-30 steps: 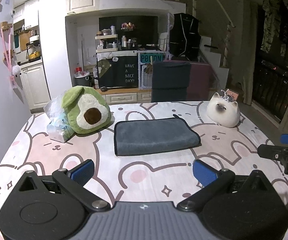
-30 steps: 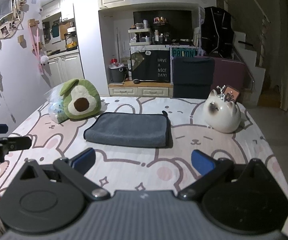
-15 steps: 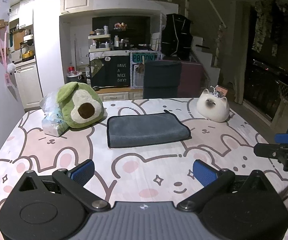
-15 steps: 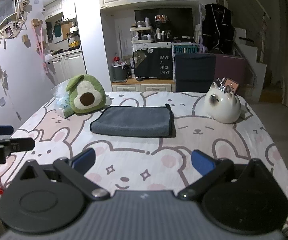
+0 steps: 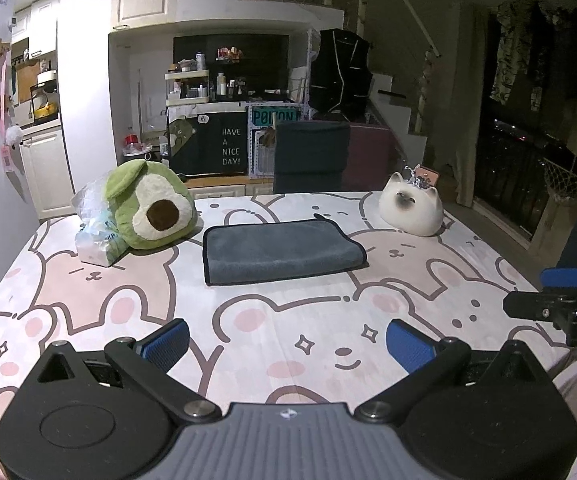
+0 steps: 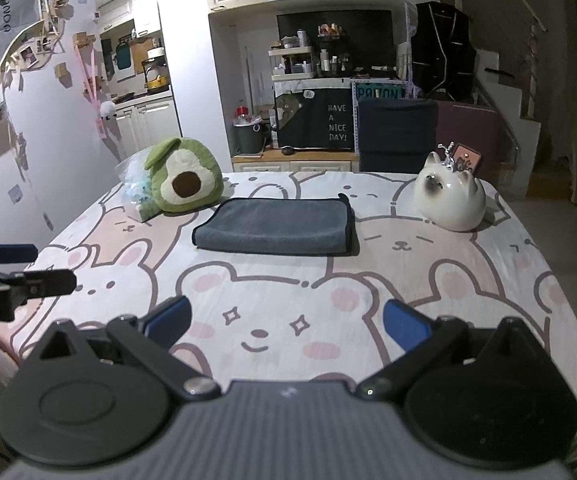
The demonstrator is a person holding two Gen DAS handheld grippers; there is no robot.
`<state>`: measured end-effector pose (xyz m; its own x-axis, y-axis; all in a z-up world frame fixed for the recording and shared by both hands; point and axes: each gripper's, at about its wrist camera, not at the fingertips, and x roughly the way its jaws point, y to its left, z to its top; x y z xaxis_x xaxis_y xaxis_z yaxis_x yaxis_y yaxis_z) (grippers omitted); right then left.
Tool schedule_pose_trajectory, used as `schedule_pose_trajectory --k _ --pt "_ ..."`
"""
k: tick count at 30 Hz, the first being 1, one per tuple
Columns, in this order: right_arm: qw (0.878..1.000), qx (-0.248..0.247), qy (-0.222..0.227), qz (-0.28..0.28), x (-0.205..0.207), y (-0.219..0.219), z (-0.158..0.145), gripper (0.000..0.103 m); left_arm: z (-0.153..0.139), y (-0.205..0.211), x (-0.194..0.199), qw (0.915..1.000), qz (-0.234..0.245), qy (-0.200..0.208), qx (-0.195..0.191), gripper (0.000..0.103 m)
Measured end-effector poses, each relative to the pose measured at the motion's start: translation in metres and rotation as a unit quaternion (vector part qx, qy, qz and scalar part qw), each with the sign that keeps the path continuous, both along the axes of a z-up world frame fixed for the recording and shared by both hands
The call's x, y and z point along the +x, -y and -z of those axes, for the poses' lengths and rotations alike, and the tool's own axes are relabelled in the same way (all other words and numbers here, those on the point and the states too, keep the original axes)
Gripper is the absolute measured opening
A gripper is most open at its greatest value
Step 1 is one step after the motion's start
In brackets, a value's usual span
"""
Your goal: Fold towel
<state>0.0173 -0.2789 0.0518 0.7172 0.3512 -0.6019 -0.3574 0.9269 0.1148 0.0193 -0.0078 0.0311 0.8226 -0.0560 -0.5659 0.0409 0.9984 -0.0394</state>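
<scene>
Soft grey towel point(image 5: 280, 251), plush with a dark stitched border, lies folded into a flat rectangle mid-table on the bunny-print tablecloth point(image 5: 288, 320), between a fuzzy avocado plush point(image 5: 150, 210) and a glossy white cat figurine point(image 5: 410, 210). Left gripper point(image 5: 287, 338) and right gripper point(image 6: 286, 322) both spread wide, ribbed blue pads gripping nothing, well short of the cloth. Behind, a dark sign point(image 6: 337, 122) reads "HAVE A NICE DAY!"

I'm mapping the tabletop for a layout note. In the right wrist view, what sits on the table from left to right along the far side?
Plastic bag → avocado plush → folded towel → cat figurine.
</scene>
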Motion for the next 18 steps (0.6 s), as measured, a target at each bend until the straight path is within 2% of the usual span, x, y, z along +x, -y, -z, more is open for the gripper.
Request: schedule_pose_trajectory --k 18 --pt "1.000 0.001 0.010 -0.019 -0.020 0.001 0.004 0.103 0.011 0.001 -0.024 1.0000 0.009 -0.001 0.001 0.103"
